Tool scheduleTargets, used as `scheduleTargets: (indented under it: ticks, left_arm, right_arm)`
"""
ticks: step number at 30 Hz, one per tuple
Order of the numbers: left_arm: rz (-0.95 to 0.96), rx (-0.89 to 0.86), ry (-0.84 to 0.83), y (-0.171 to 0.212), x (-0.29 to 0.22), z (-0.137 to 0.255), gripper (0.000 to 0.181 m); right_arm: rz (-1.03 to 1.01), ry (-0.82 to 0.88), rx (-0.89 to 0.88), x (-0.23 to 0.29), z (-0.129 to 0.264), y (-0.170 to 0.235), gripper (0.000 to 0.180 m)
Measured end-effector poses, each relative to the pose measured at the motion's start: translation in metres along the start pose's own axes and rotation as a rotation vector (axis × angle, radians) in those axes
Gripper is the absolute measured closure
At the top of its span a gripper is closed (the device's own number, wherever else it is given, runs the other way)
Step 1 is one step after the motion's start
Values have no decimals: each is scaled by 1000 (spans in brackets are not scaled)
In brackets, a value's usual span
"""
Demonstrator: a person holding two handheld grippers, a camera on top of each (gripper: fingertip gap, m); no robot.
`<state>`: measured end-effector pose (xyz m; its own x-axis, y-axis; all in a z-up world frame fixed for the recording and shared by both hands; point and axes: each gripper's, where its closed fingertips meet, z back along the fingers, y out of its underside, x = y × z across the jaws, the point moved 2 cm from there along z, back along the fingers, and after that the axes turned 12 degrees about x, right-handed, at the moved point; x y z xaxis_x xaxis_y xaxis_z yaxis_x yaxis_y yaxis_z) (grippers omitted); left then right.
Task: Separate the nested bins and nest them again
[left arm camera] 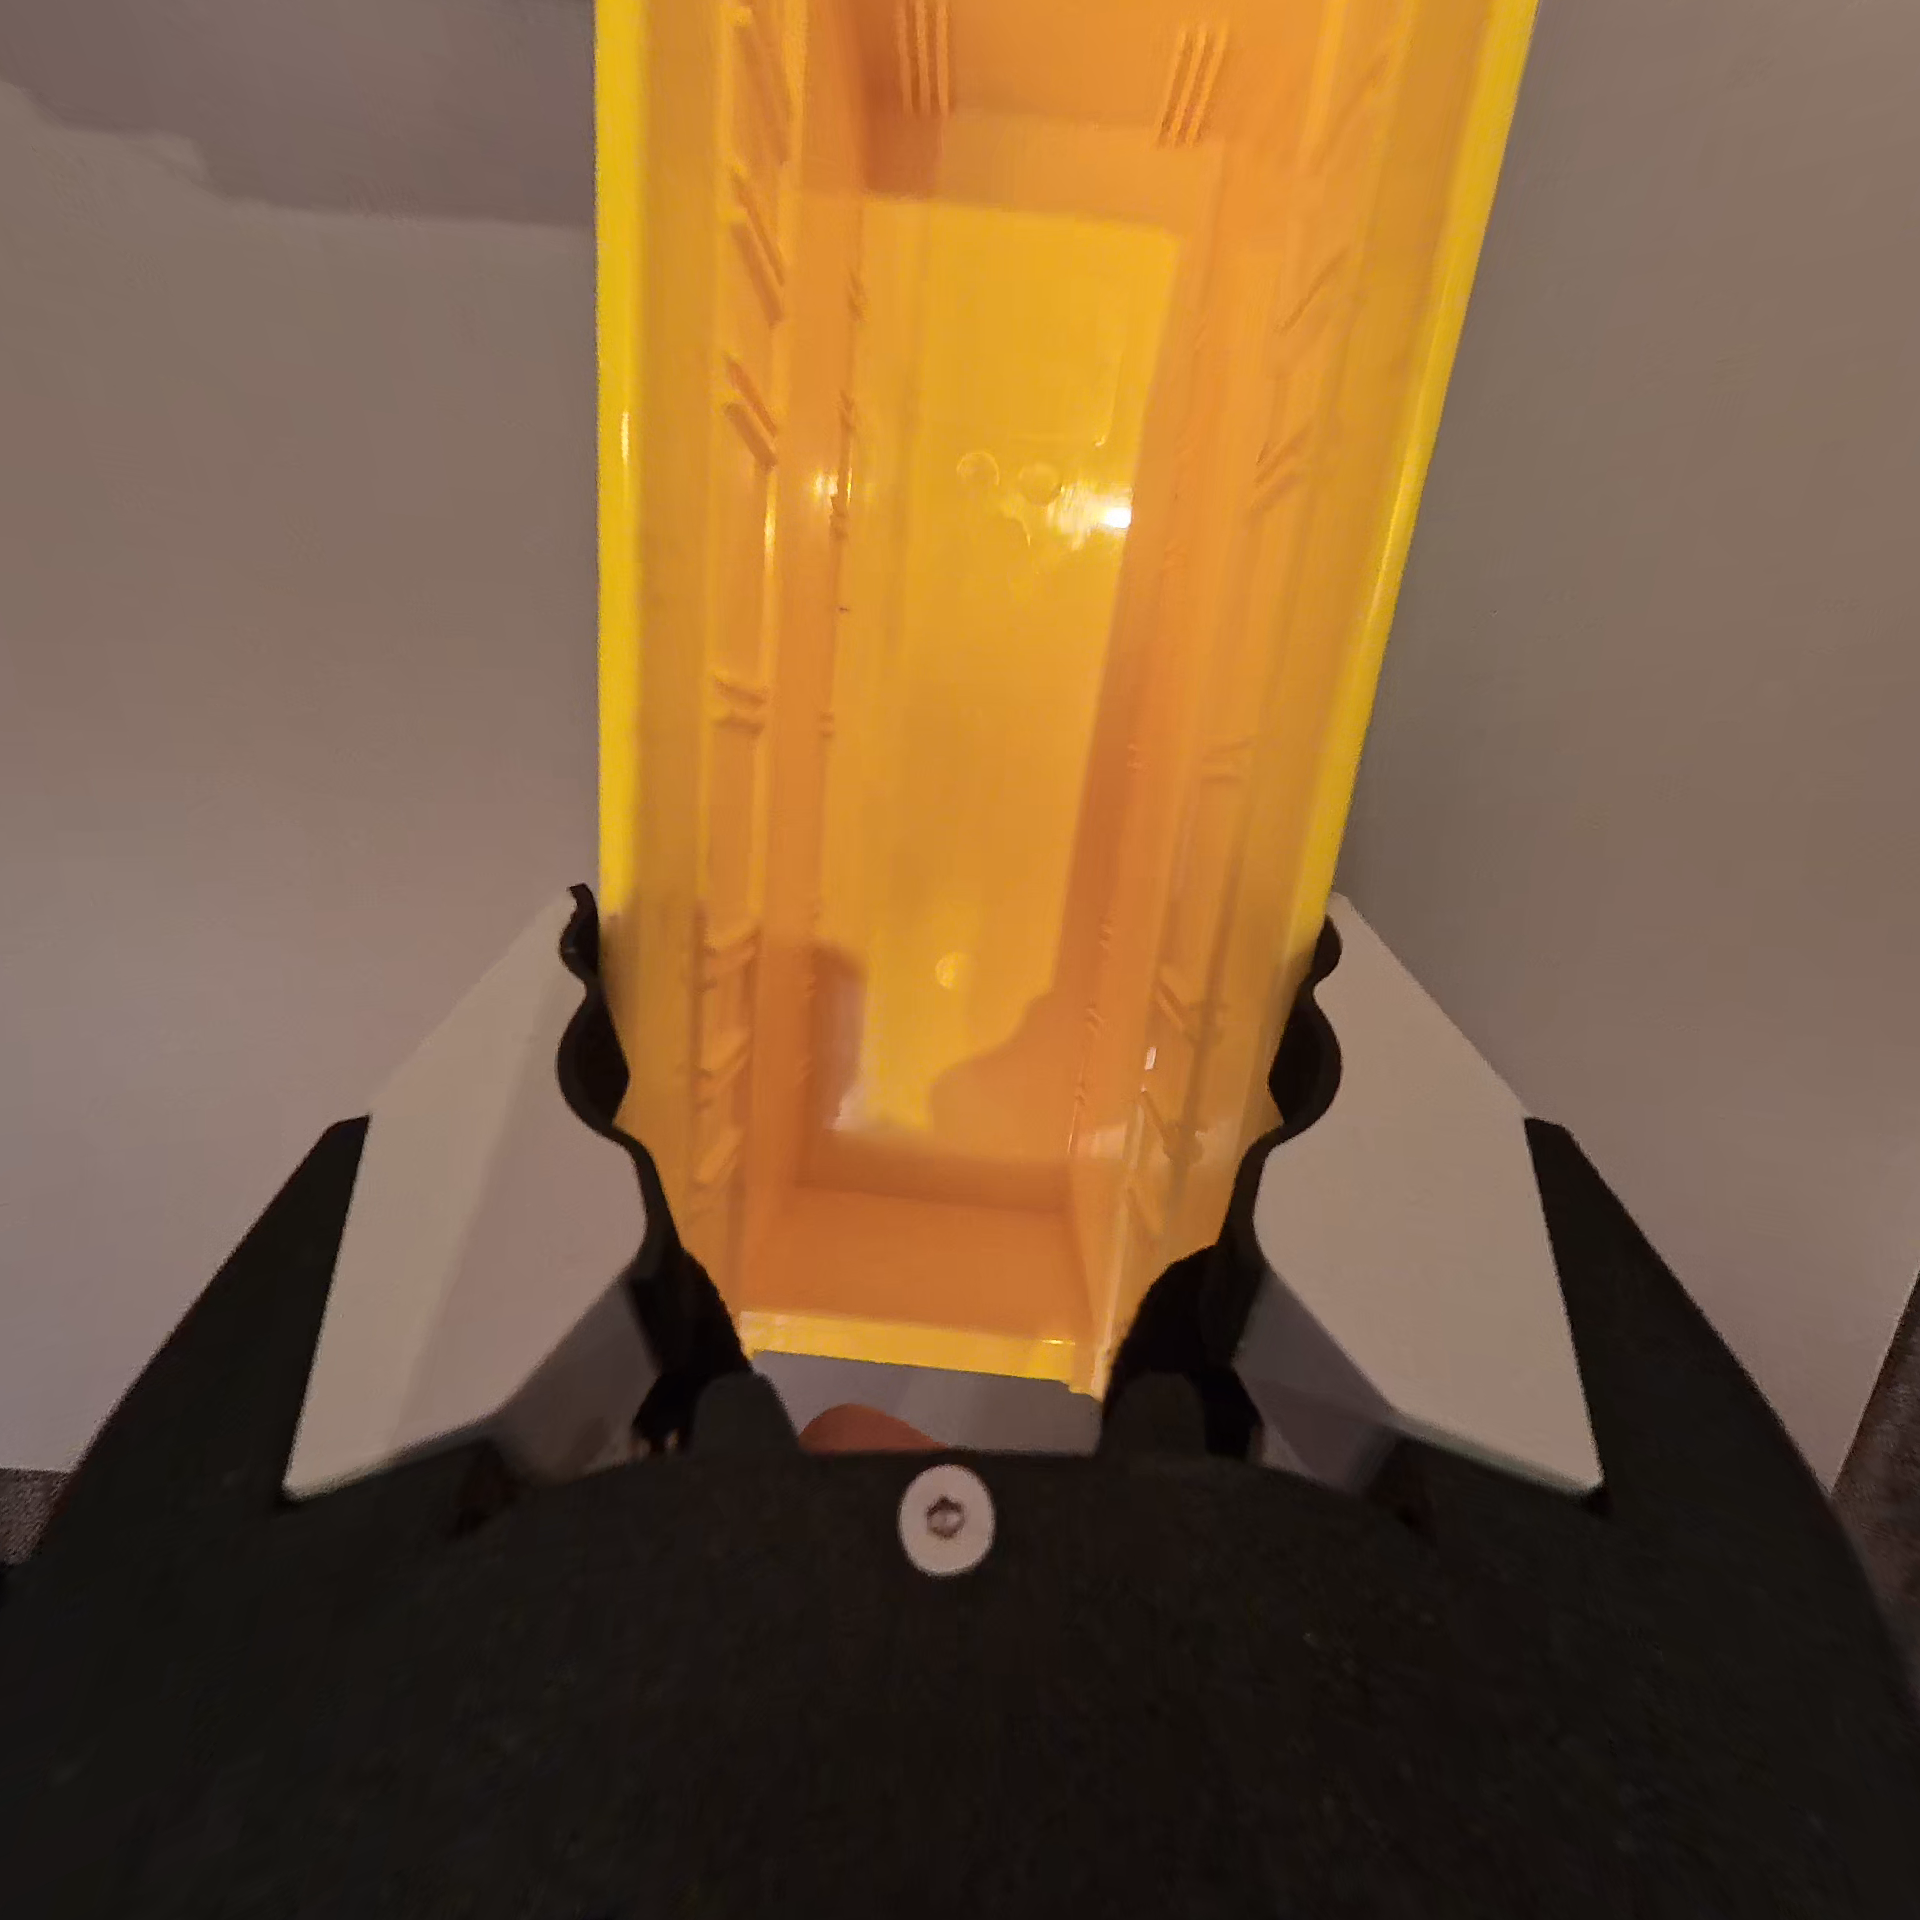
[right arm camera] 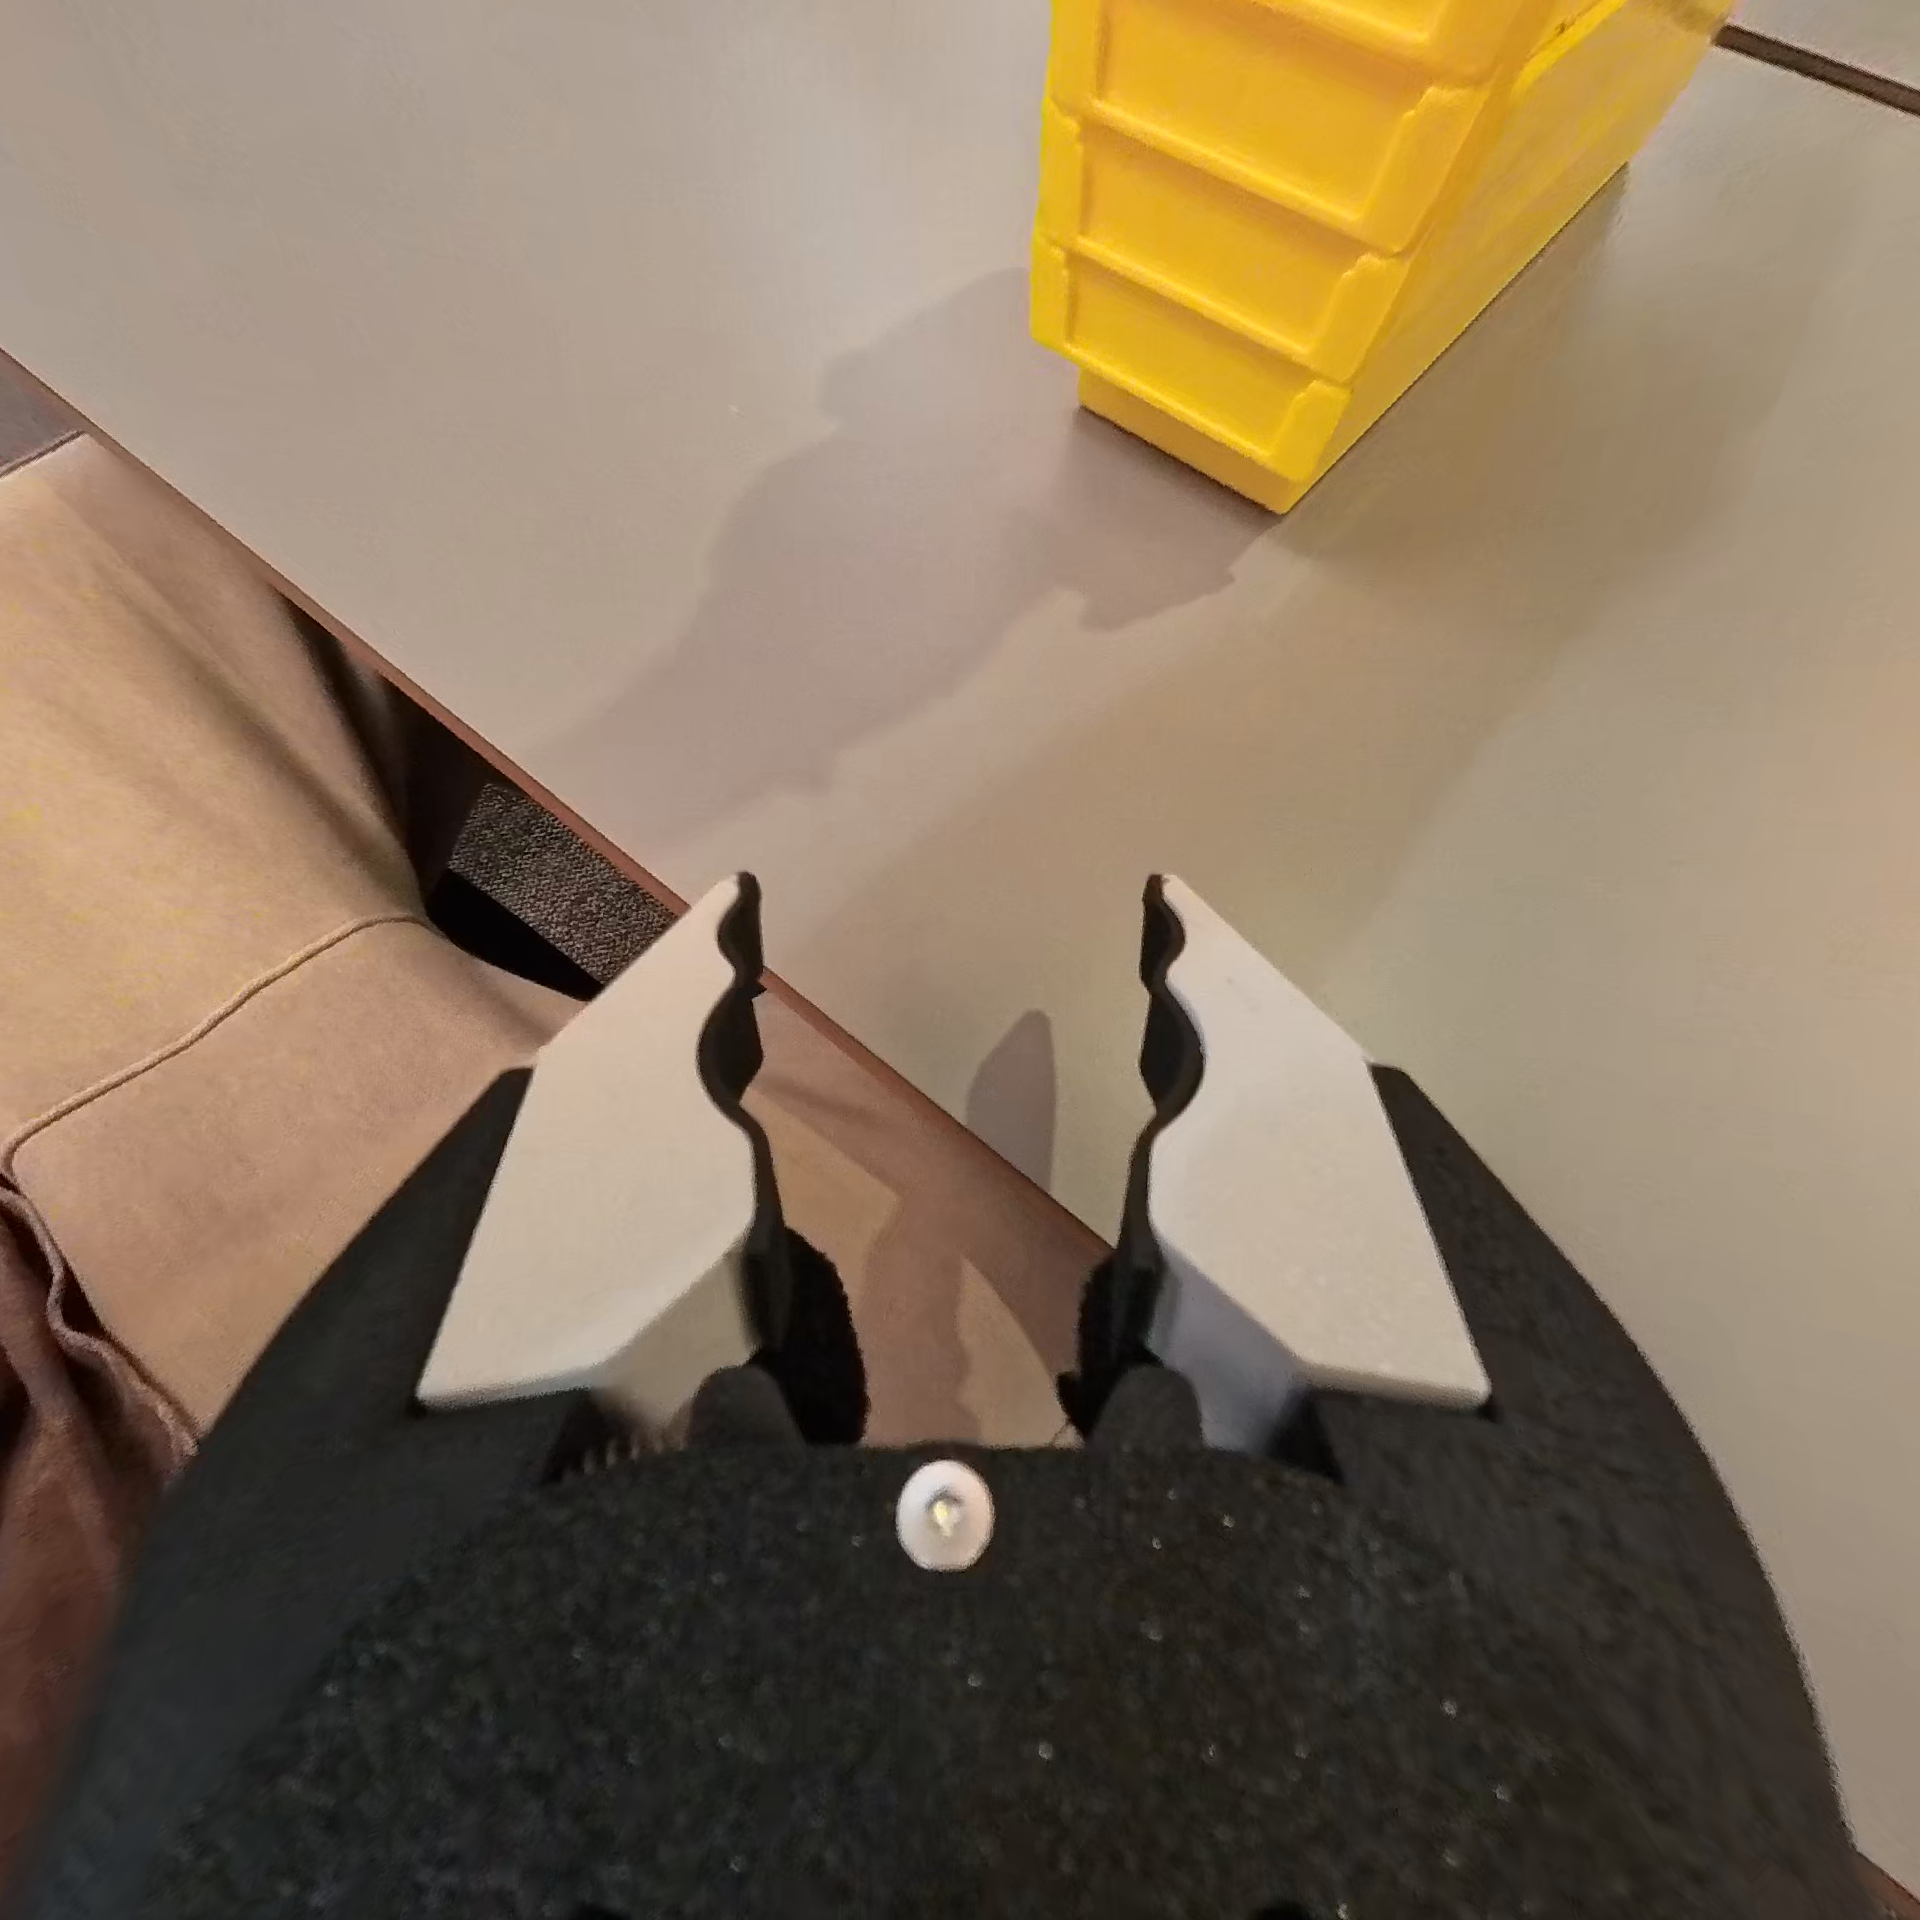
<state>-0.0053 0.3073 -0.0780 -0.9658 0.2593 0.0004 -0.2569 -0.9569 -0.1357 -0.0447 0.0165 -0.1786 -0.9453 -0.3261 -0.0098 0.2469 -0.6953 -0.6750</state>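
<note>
The left gripper [left arm camera: 951, 925] clasped the sides of a yellow bin [left arm camera: 997, 623] at twelve o'clock, while the right gripper [right arm camera: 951, 904] hung released with the stack [right arm camera: 1299, 229] at one o'clock, apparently still nested, so separating looked barely started.

Yellow bins [right arm camera: 1288, 229]: glossy moulded plastic, ribbed walls. Table [right arm camera: 623, 364]: smooth matt grey. Right gripper [right arm camera: 951, 904]: rough black body, matt grey fingers. Tan cloth [right arm camera: 177, 779]: soft, stitched.

Yellow plastic bins [right arm camera: 1278, 218] stand nested in a stack on the grey table [right arm camera: 623, 416], open tops upward.
</note>
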Motion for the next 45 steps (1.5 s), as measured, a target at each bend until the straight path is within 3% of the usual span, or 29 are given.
scheduleTargets:
  ticks: [5, 9, 14, 17, 19, 23, 27, 32, 36, 41, 45]
  left_arm:
    - [0, -1, 28, 0, -2, 6, 51]
    - [-66, -71, 54, -12, 11, 58, 53]
    - [-300, -381, 172, -31, 42, 167, 75]
    - [-490, -627, 251, 8, 79, 202, 83]
    - [-564, -741, 212, 52, 122, 190, 84]
    - [-656, -752, 269, 160, 186, 107, 84]
    - [-595, -768, 361, 227, 228, 35, 87]
    - [-585, -881, 361, 235, 262, 5, 89]
    - [-523, -885, 426, 217, 265, 5, 92]
    - [-551, -864, 359, 209, 267, -5, 99]
    - [-610, -898, 299, 214, 261, -3, 100]
  right_arm:
    - [-11, 17, 4, -3, -1, 1, 106]
    - [-83, 28, 5, -12, -1, 3, 104]
    - [-127, 102, -59, -27, 9, -4, 113]
    - [-82, 267, -124, -37, 20, -11, 113]
    - [-48, 302, -130, -32, 19, -13, 113]
    - [-208, 93, -20, 2, -2, -25, 91]
    - [-247, 3, 64, -2, -7, -74, 92]
    - [-260, 121, -12, -69, 24, -209, 81]
    - [-343, 91, 185, -115, -8, -287, 64]
    - [-448, 120, 518, -146, -71, -300, 51]
    - [-481, 161, 652, -155, -97, -295, 50]
